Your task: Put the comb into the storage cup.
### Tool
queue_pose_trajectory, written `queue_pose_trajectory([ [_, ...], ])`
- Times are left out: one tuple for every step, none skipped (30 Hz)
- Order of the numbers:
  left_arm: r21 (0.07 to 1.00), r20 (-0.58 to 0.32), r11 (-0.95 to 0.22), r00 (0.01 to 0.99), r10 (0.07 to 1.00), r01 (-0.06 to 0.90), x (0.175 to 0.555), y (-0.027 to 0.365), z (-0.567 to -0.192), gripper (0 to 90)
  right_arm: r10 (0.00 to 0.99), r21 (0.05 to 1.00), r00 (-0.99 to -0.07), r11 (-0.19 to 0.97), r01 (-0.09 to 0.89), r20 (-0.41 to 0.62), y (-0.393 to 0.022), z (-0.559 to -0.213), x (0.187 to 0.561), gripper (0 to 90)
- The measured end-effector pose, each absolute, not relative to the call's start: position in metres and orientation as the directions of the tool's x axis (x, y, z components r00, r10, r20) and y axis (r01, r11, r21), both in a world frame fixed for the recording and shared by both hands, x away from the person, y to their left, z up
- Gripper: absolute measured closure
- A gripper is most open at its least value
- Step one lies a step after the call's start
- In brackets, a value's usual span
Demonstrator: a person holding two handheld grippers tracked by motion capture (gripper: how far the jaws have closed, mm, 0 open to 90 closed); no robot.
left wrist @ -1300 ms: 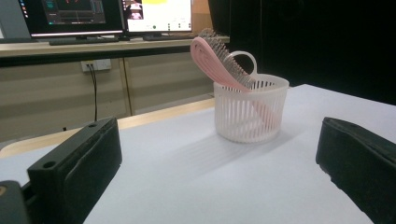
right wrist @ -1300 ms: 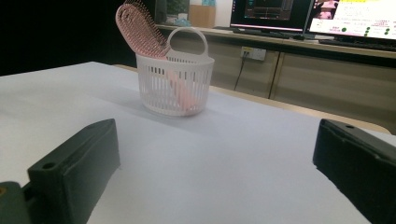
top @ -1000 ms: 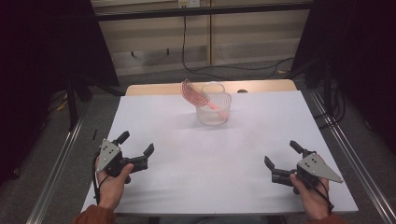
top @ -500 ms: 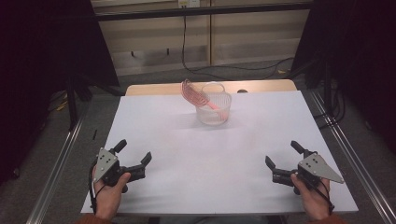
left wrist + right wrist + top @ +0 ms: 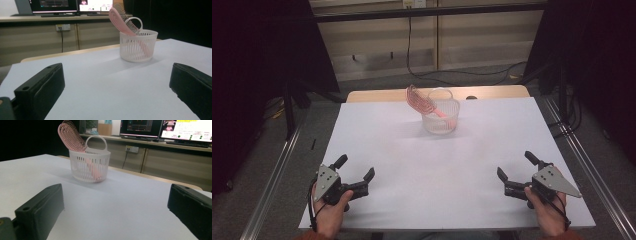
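Worktop (image 5: 437, 165) unchanged. Left hand-held gripper (image 5: 357, 177) has pulled back toward the near edge since a second ago; right hand-held gripper (image 5: 517, 175) stayed put. Both released, jaws spread, holding nothing. Basket (image 5: 441, 117) with pink hairbrush (image 5: 417, 99) sits far-centre, well apart from both.

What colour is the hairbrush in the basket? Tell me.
Pink; the hairbrush shows best in the right gripper view.

The high view looks forward and down over the whole table (image 5: 432, 165), while both gripper views sit low at its near corners, facing inward, sharing the distant basket (image 5: 138, 46) and brush (image 5: 71, 137).
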State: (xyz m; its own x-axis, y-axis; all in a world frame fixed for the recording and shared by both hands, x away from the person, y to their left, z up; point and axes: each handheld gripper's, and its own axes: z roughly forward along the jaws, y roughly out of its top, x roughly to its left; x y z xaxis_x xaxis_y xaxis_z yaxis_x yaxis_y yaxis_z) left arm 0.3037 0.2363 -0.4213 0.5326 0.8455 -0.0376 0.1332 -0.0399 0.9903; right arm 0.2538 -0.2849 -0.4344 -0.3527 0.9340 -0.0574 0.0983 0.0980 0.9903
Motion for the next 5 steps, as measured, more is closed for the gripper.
queue_pose_trajectory([
  [0.991,-0.036,-0.039,0.534,0.845,0.13,0.3038,0.2373,-0.4207,0.0,0.934,0.99,-0.352,0.1,0.097,-0.06,-0.2848,-0.4346,0.254,0.2],
  [0.992,-0.041,-0.03,0.527,0.849,0.126,0.3037,0.2373,-0.4204,0.0,0.934,0.99,-0.351,0.1,0.098,-0.059,-0.2847,-0.4348,0.2541,0.2],
  [0.992,-0.043,-0.028,0.525,0.85,0.126,0.3036,0.2381,-0.4201,0.0,0.935,0.99,-0.35,0.098,0.099,-0.058,-0.2845,-0.4349,0.2542,0.2],
  [0.991,-0.049,-0.022,0.525,0.85,0.128,0.3039,0.2383,-0.42,0.0,0.935,0.99,-0.349,0.098,0.1,-0.058,-0.2842,-0.435,0.2542,0.2],
  [0.992,-0.048,-0.023,0.523,0.851,0.128,0.3039,0.2381,-0.4201,0.0,0.935,0.99,-0.351,0.099,0.099,-0.059,-0.284,-0.435,0.2542,0.2],
])
